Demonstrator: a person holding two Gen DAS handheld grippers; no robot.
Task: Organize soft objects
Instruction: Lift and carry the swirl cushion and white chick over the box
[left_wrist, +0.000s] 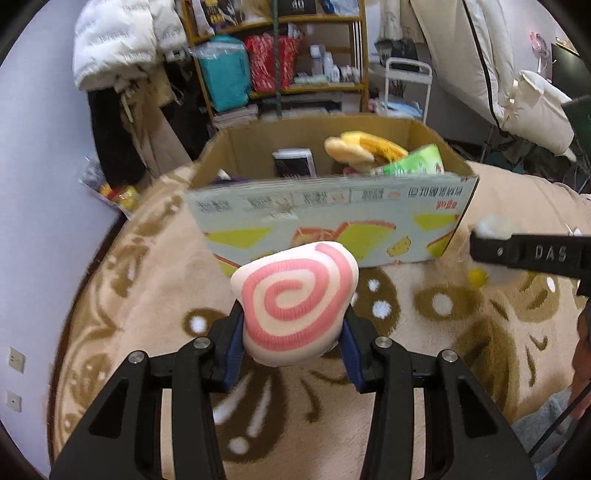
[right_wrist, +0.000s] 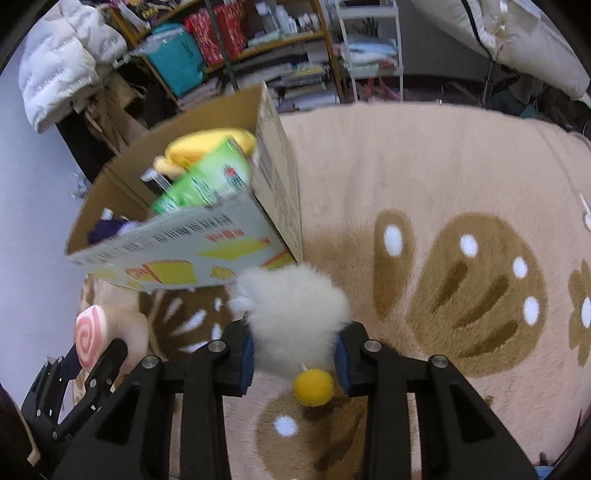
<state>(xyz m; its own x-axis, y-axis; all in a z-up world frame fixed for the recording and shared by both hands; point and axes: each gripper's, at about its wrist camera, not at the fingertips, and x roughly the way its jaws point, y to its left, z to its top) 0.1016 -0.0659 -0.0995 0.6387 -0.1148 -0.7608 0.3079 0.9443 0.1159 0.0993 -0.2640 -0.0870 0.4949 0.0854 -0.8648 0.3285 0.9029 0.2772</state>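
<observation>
From the left wrist, the left gripper (left_wrist: 293, 332) is clamped on a soft cream plush (left_wrist: 295, 301) with a pink spiral, its blue pads pressing both sides, held above a fleecy beige rug (left_wrist: 443, 369) patterned in brown. Just beyond stands an open cardboard box (left_wrist: 332, 218) holding a yellow plush (left_wrist: 364, 149) and a green packet (left_wrist: 413, 162). From the right wrist, the right gripper (right_wrist: 293, 356) is closed on a fluffy white toy (right_wrist: 295, 314); a round yellow ball (right_wrist: 313, 386) hangs beneath it, near the box's corner.
</observation>
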